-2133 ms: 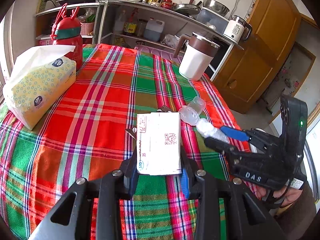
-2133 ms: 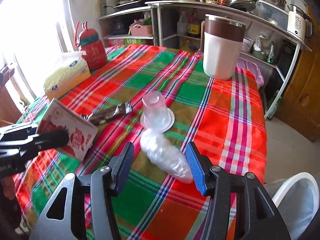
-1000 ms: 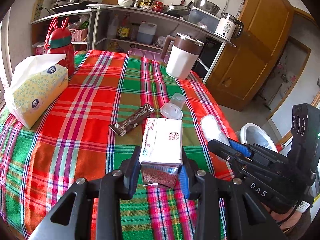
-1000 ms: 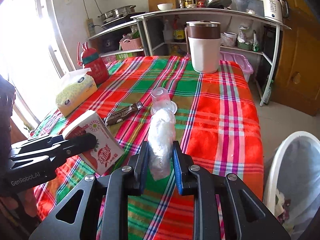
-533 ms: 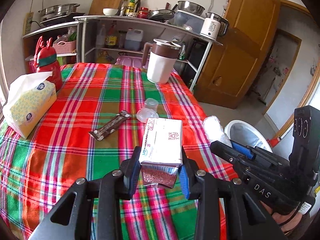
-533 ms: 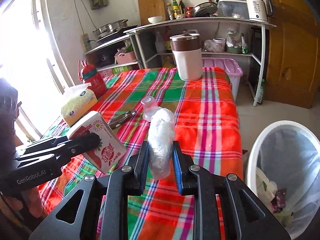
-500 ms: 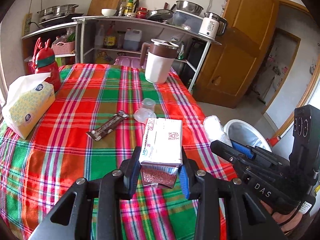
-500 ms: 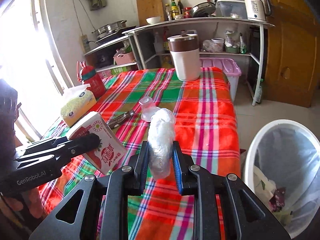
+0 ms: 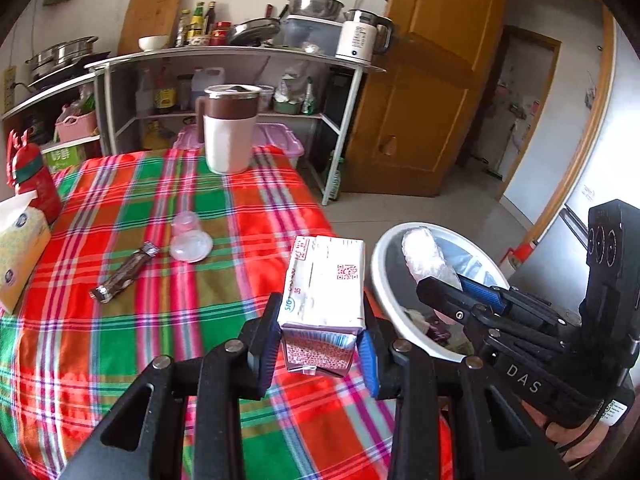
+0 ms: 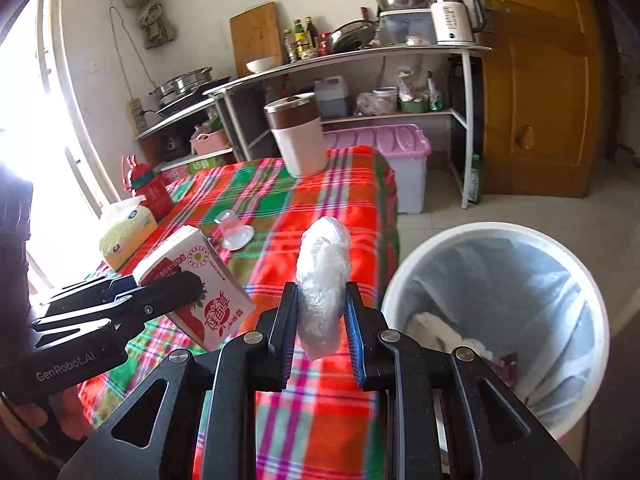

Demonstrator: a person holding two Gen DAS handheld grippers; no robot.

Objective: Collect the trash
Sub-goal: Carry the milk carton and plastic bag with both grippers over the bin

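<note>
Jaws are clamping a stiff drink carton (image 9: 322, 280) at its base and a squishy, featherlight plastic wad (image 10: 324, 276) mid-body, I'm reckoning.

Counted on the plaid red-and-green tablecloth (image 9: 120, 208): one brown-and-white lidded jug (image 9: 229, 128), one clear upturned plastic cup (image 9: 188, 236), one dark brown snack wrapper (image 9: 124, 273), one yellow tissue pack (image 9: 18, 252), one red bottle (image 9: 30, 176). Held items: one white-and-red drink carton (image 9: 324, 288), one crumpled clear plastic bag (image 10: 324, 276). One white round bin (image 10: 500, 304) on the floor.
</note>
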